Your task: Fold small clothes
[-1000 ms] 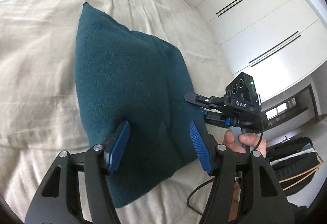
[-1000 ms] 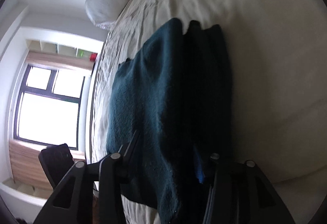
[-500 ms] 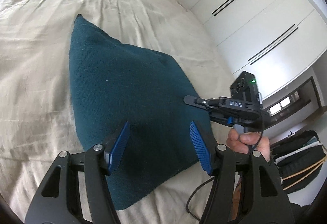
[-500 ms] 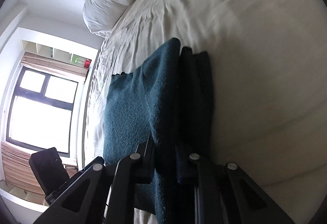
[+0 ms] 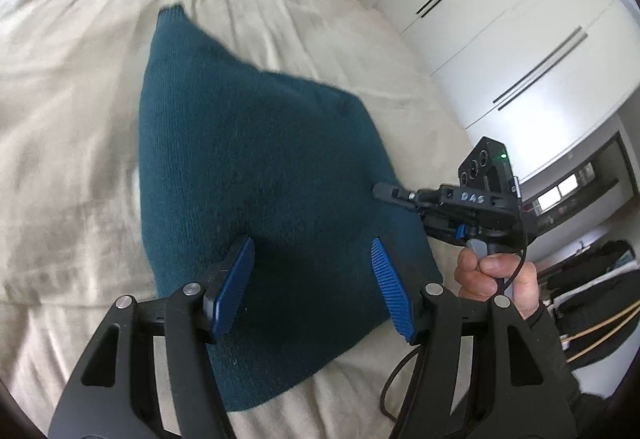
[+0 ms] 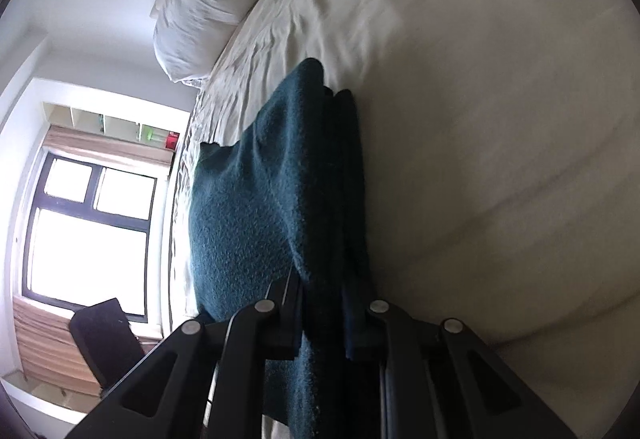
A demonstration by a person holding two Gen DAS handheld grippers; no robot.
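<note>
Teal sweater folded on bed; right gripper pinches its stacked edge, left gripper hovers above, fingers spread.

Bedroom background stuff around the bed

Cream sheet is all wrinkly. White wardrobe doors with dark slot handles stand past the bed's far side, a crumpled white pillow sits at its head, and a dark-framed window glows beyond its edge.
</note>
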